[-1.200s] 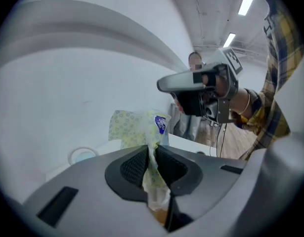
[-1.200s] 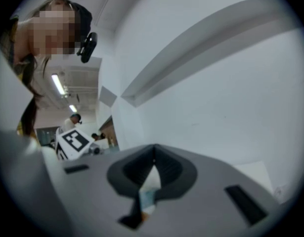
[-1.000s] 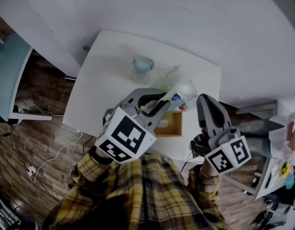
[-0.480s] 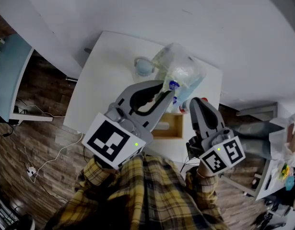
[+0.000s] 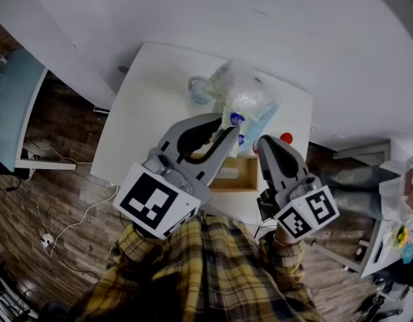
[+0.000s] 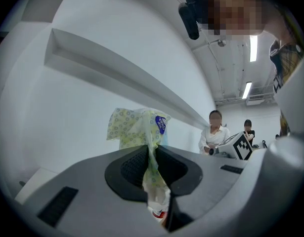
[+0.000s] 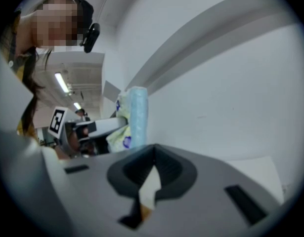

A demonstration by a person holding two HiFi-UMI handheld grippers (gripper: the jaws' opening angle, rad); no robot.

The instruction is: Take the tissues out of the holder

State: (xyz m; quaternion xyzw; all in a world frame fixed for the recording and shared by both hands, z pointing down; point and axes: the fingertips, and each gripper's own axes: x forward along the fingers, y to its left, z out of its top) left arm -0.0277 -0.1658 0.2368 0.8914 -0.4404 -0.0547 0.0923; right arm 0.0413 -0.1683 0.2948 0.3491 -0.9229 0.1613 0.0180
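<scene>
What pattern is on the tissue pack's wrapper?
Tissue pack: pale yellow-green with small rings, blue label; clearest in the left gripper view.

Open-plan lab: ceiling strip lights (image 6: 253, 47)

Open room over the whole left half of the desk (image 5: 142, 119), from near edge to far edge. Blocked at the far middle by a glass bowl (image 5: 200, 90), just beside the tissue pack (image 5: 246, 99). Pack held up clear of the desk, clamped in the left hand-held gripper (image 5: 227, 130), taking up the air beyond the wooden holder (image 5: 241, 177). Holder's open top reachable only through the narrow gap between that gripper and the right hand-held gripper (image 5: 263, 146), jaws together, close at its right. Small red thing (image 5: 285, 138) in the way near the desk's right edge. White wall (image 5: 313, 39) closing off the far side.
</scene>
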